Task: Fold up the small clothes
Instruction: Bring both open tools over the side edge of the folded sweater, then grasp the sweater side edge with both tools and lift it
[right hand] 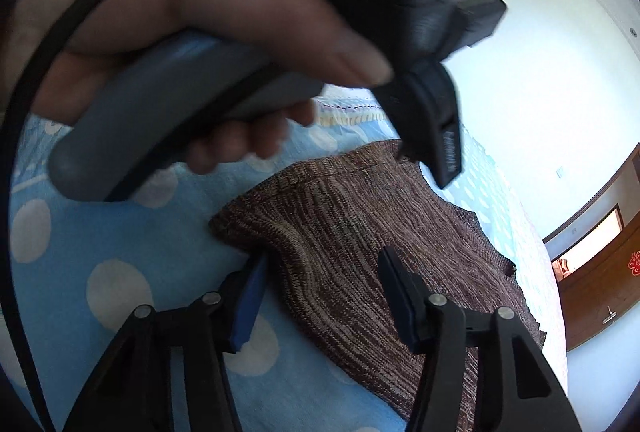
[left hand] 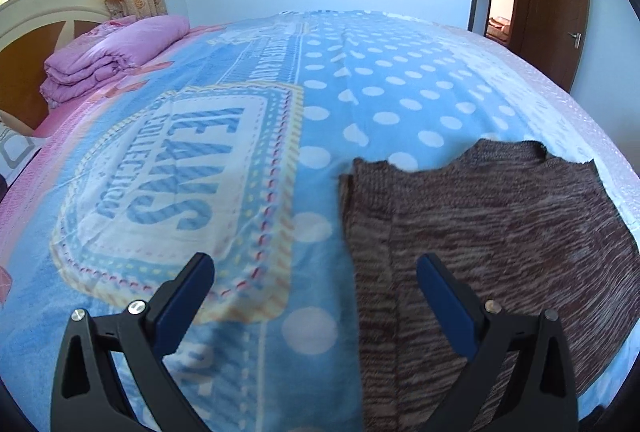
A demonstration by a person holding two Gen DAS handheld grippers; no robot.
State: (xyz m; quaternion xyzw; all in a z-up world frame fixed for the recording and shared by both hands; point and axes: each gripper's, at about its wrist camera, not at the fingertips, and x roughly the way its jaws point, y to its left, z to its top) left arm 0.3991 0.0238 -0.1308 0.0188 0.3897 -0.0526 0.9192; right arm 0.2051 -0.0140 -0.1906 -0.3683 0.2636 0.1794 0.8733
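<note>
Two grippers: I see both jaws spread, gripping nothing.
Sweater (left hand: 500, 232): brown knit, flat on the bed (left hand: 360, 91).
Left gripper (left hand: 316, 272): above sweater's edge.
Right gripper (right hand: 324, 272): straddles a raised fold.
Right view only: hand (right hand: 180, 31) holding left gripper.
Left view only: folded pink quilt (left hand: 116, 55).

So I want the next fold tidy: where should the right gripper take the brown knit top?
Probably the raised corner fold of the brown knit top, approached from the bedspread side. The right gripper already has its open jaws straddling that edge, which stands off the bed enough to pinch.
</note>
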